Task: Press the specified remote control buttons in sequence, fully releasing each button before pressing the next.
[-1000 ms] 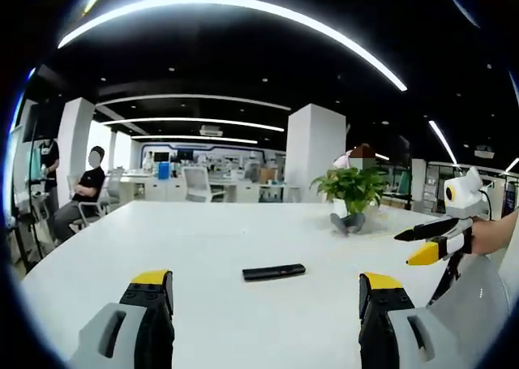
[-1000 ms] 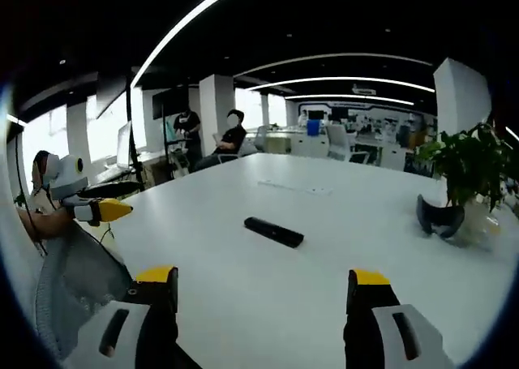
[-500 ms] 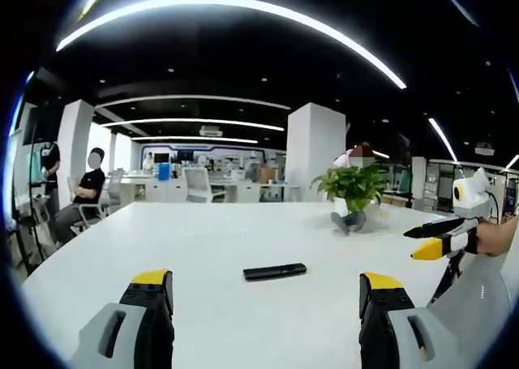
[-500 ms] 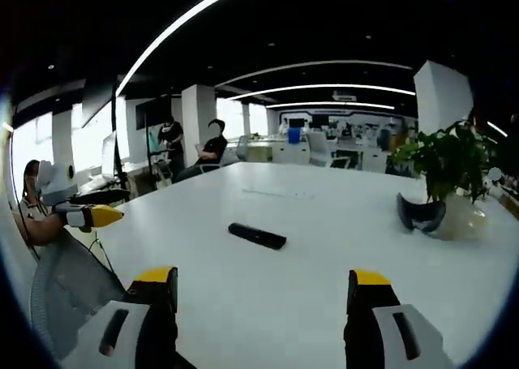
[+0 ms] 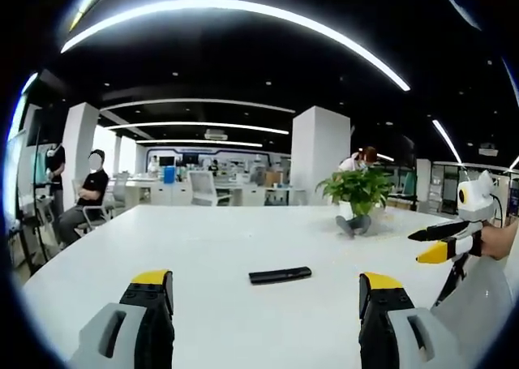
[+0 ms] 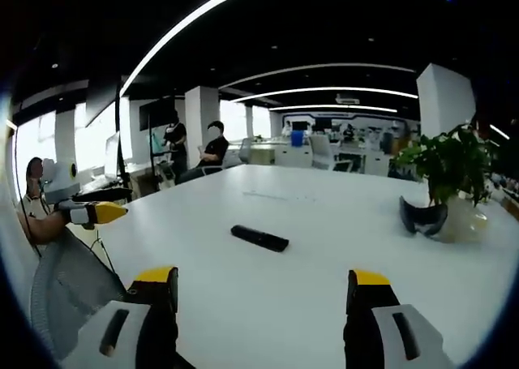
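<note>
A black remote control lies flat on the white table, well ahead of both grippers. My left gripper stands open near the table's front edge, nothing between its yellow-tipped jaws; it also appears at the left of the right gripper view. My right gripper is open too, empty, and it comes into the left gripper view from the right, held above the table's edge by a hand.
A potted green plant and a dark curved object stand on the table's far side. People sit and stand by desks and chairs in the background. A grey sleeve lies at the near edge.
Both views have shifted slightly with the hands. The right gripper has drifted a little rightward and lower in the left gripper view. The remote has not moved on the table.
</note>
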The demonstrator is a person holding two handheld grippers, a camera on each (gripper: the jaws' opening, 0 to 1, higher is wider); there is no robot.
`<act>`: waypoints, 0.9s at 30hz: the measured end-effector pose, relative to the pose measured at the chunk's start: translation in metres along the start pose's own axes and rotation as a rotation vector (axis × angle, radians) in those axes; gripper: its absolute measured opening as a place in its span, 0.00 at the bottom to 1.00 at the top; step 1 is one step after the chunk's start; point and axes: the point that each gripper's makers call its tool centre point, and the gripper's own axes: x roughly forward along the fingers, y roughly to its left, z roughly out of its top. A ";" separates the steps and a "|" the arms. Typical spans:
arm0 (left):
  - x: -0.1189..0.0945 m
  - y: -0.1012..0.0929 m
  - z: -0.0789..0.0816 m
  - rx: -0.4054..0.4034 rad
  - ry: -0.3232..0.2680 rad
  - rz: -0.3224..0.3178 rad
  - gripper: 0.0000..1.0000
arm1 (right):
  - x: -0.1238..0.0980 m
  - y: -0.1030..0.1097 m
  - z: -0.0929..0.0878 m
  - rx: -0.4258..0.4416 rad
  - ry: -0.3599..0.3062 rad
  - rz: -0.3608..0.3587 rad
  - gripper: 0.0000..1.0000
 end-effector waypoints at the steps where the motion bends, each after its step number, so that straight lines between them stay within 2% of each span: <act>1: 0.000 -0.001 0.001 0.001 -0.004 -0.004 0.99 | 0.000 0.000 0.000 0.005 0.000 -0.002 0.85; 10: 0.000 0.001 0.003 -0.006 -0.016 0.005 0.99 | 0.000 -0.002 0.003 0.003 -0.016 -0.005 0.85; 13: 0.000 0.001 0.003 -0.007 -0.014 0.004 0.99 | -0.003 -0.007 0.008 -0.013 -0.043 -0.045 0.86; 14: 0.000 0.001 0.003 -0.008 -0.015 0.003 0.99 | -0.004 -0.011 0.012 -0.022 -0.063 -0.069 0.88; 17: 0.000 0.001 0.003 -0.010 -0.017 0.006 0.99 | -0.016 -0.023 0.037 -0.035 -0.205 -0.153 0.96; 18: 0.000 0.001 0.003 -0.010 -0.015 0.006 0.99 | -0.023 -0.027 0.050 -0.027 -0.285 -0.180 0.99; 19: 0.000 0.001 0.003 -0.010 -0.015 0.006 0.99 | -0.029 -0.029 0.057 -0.019 -0.330 -0.192 0.99; 21: 0.000 0.001 0.003 -0.008 -0.018 0.007 0.99 | -0.034 -0.032 0.063 -0.007 -0.368 -0.205 0.99; 25: 0.000 0.000 0.002 -0.007 -0.013 0.005 0.99 | -0.029 -0.035 0.052 0.005 -0.303 -0.206 0.99; 27: -0.001 0.000 0.002 -0.007 -0.012 0.003 0.99 | -0.029 -0.032 0.053 -0.008 -0.308 -0.199 0.99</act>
